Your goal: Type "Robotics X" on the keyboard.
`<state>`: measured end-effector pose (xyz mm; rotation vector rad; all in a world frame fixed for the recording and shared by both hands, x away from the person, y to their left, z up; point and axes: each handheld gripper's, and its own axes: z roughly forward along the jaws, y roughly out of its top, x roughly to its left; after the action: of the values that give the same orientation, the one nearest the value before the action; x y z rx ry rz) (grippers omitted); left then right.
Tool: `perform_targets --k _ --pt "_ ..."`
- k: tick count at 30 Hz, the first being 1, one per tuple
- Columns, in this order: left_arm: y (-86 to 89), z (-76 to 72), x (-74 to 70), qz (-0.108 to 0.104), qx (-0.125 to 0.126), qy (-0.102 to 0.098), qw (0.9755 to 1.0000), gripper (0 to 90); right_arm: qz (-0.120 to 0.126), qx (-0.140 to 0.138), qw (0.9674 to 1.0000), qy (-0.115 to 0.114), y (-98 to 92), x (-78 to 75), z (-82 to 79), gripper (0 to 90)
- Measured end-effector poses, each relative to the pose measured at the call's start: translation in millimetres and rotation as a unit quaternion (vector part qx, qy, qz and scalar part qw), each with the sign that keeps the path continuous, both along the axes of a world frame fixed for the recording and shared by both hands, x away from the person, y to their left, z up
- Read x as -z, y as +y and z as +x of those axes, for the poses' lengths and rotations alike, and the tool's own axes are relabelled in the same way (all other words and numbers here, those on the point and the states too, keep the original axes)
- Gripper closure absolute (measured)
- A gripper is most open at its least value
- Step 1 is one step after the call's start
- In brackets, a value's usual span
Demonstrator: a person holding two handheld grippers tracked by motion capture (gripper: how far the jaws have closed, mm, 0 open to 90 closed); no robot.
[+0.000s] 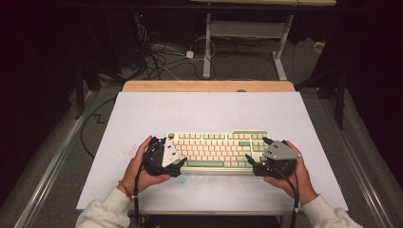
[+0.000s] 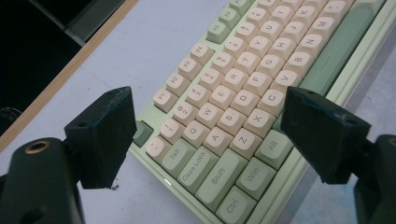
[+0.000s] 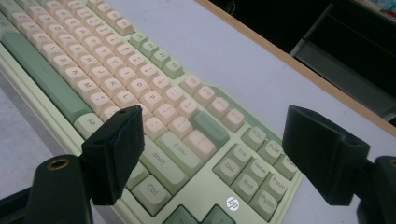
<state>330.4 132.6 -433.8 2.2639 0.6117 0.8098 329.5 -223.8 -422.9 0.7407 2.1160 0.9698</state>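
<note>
— Black jaws of the left gripper [image 2: 205,140] stand wide apart over the keyboard's [image 2: 243,102] left end, around the Tab and Z keys, gripping nothing.

— And the right gripper [image 3: 210,154]?

— Likewise spread, straddling the Enter and Shift end. From above, the keyboard lies on the white tabletop [image 1: 209,109], near its front edge, a gripper at either end.

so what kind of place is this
Probably a lab or recording workspace, not a home desk: a white-topped table holding one keyboard, loose cables on the floor behind, a second desk frame, and dark surroundings.
</note>
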Motion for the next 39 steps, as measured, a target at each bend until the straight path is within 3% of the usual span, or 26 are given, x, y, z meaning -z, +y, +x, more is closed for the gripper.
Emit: perform_targets --k 11,24,28,39 --pt "6.3 -4.9 0.2 0.009 0.001 -0.002 1.0000 16.9 -0.001 0.005 1.0000 -0.002 -6.9 -1.9 -4.2 21.5" --pt "16.9 -13.4 1.2 0.001 0.005 -0.004 1.0000 16.8 -0.001 0.016 0.9999 -0.006 -18.3 -4.3 -9.2 21.5" --pt "20.3 -14.2 2.7 0.006 0.005 0.006 1.0000 16.8 -0.002 0.019 0.9998 -0.007 -21.3 -4.5 -10.8 21.5" --pt "34.9 -16.0 11.3 0.008 -0.015 0.009 0.9998 16.4 -0.004 0.027 0.9996 -0.004 -33.2 -2.5 -13.0 21.5"
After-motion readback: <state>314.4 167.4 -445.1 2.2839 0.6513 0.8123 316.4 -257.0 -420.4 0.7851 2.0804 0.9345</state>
